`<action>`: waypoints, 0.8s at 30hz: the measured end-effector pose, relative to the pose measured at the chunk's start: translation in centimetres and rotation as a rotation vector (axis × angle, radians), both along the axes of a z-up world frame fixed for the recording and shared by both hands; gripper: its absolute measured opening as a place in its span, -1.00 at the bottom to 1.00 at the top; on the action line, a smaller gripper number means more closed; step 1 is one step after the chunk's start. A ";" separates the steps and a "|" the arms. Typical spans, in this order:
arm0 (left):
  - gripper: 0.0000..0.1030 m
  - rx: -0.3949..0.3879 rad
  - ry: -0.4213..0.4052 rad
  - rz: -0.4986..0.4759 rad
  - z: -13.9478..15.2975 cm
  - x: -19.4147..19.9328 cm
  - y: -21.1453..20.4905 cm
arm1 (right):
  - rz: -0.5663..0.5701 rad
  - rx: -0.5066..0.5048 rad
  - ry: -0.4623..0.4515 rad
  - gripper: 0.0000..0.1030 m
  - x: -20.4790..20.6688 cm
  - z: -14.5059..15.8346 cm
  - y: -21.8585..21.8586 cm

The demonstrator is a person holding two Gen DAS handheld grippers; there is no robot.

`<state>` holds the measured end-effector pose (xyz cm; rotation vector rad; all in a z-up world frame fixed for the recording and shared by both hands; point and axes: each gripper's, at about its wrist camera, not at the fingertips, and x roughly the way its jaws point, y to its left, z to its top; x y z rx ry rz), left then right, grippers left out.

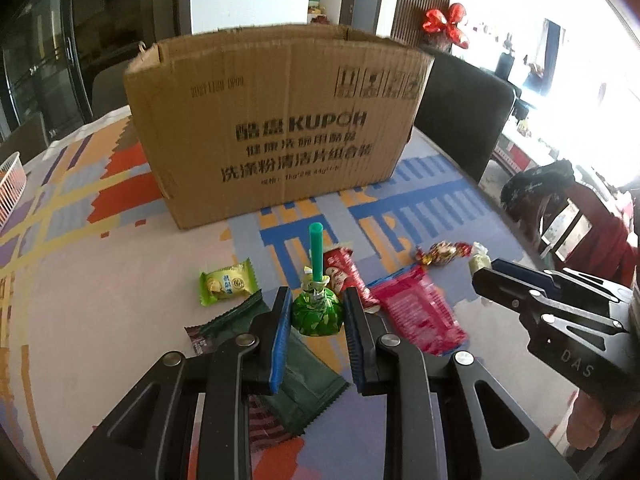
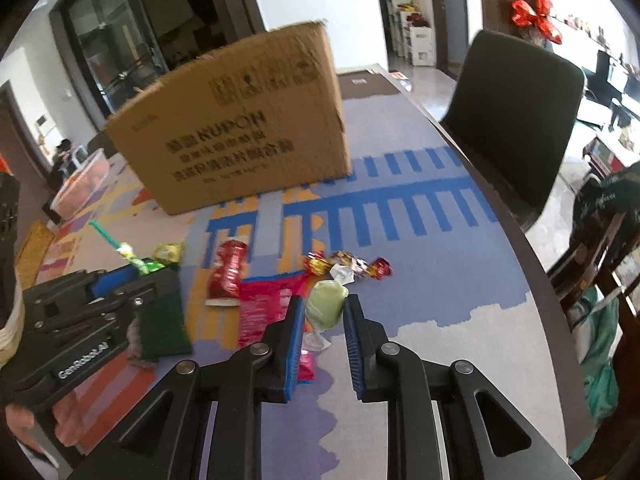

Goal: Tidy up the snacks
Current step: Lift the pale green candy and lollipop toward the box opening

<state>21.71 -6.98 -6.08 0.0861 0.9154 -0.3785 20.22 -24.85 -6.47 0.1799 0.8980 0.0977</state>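
Note:
My left gripper [image 1: 316,308] is shut on a green-wrapped lollipop [image 1: 317,312] whose green stick [image 1: 316,254] points up; it also shows in the right wrist view [image 2: 132,260]. My right gripper [image 2: 324,312] is shut on a pale green wrapped candy [image 2: 325,308], seen in the left wrist view [image 1: 480,262] at the tip of the right gripper [image 1: 486,280]. On the table lie a yellow-green snack pack [image 1: 229,282], a dark green wrapper [image 1: 296,380], a red packet [image 1: 344,272], a pink-red bag [image 1: 420,308] and foil candies [image 1: 442,252].
A large open cardboard box [image 1: 276,128] stands behind the snacks on the patterned tablecloth [image 1: 100,280]. A white basket [image 1: 10,184] sits at the far left. A dark chair [image 2: 516,112] stands at the table's right edge [image 2: 532,248].

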 end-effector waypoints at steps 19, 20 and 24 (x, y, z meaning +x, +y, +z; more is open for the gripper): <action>-0.49 -0.033 -0.163 0.039 10.1 1.8 0.8 | 0.082 0.034 -0.218 -0.58 2.2 9.8 1.1; -0.49 -0.037 -0.168 0.040 10.5 2.1 0.8 | 0.084 0.039 -0.224 -0.58 2.4 10.1 1.1; -0.49 -0.038 -0.193 0.049 12.0 3.1 0.9 | 0.093 0.043 -0.254 -0.58 3.5 11.5 1.1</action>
